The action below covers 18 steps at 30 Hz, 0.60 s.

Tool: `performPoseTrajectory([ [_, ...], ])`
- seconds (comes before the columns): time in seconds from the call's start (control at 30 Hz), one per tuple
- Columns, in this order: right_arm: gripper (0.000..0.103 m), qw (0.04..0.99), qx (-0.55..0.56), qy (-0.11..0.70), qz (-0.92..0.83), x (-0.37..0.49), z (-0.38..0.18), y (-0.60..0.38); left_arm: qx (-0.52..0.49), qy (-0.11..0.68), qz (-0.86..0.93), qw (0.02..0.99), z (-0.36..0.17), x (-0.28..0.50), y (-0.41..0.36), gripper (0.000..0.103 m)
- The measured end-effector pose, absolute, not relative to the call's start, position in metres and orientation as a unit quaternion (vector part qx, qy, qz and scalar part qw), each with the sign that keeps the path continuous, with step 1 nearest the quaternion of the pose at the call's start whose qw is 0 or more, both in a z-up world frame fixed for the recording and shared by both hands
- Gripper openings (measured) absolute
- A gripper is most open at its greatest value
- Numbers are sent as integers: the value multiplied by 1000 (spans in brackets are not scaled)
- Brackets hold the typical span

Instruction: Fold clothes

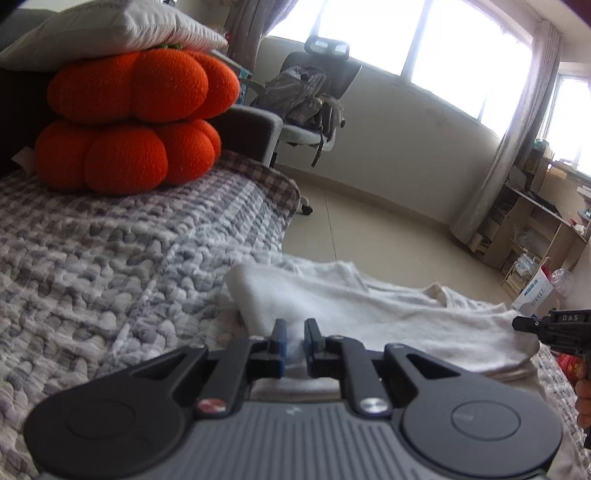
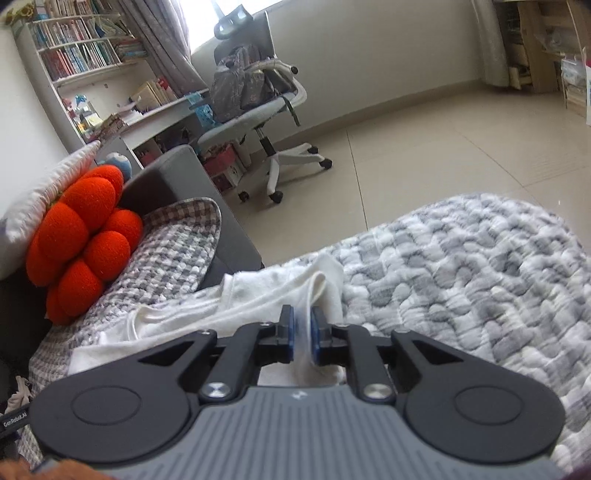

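A white garment (image 1: 351,302) lies partly folded on the grey-and-white quilt (image 1: 110,258), close to the edge that drops to the floor. My left gripper (image 1: 295,334) is shut on a fold at the garment's near left side, and white cloth fills the narrow gap between its blue pads. In the right wrist view the same garment (image 2: 258,291) stretches off to the left. My right gripper (image 2: 303,325) pinches a raised fold of it between its blue pads. The right gripper's black body (image 1: 546,326) shows at the right edge of the left wrist view.
Two orange pumpkin cushions (image 1: 136,122) sit stacked under a white pillow (image 1: 110,26) at the far left. An office chair (image 2: 258,92) with a backpack on it stands on the tiled floor (image 2: 443,129) beyond the quilt's edge. Shelves (image 1: 535,221) line the right wall.
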State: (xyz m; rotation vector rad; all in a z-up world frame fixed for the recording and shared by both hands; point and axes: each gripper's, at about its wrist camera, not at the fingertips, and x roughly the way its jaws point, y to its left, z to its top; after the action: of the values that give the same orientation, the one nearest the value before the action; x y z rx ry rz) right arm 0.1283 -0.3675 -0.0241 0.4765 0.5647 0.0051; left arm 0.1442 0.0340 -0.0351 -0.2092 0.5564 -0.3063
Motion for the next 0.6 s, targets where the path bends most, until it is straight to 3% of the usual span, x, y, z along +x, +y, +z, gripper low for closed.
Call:
performPoseTrajectory([
  [0.27, 17, 951, 165, 262, 7, 132, -14, -341, -103, 252, -141, 952, -31, 152, 23, 11],
  [0.33, 29, 956, 138, 260, 6, 133, -16, -332, -92, 256, -141, 952, -35, 154, 17, 11],
  [0.37, 44, 958, 129, 257, 6, 133, -17, -328, -87, 259, -141, 952, -38, 155, 15, 11],
  [0.4, 46, 960, 119, 253, 6, 133, -19, -325, -82, 261, -139, 952, -41, 156, 14, 11],
  [0.57, 45, 961, 89, 262, 1, 137, -34, -317, -75, 281, -132, 947, -52, 163, 13, 11],
  [0.6, 37, 959, 87, 270, -8, 138, -38, -318, -78, 283, -133, 947, -53, 163, 14, 11],
])
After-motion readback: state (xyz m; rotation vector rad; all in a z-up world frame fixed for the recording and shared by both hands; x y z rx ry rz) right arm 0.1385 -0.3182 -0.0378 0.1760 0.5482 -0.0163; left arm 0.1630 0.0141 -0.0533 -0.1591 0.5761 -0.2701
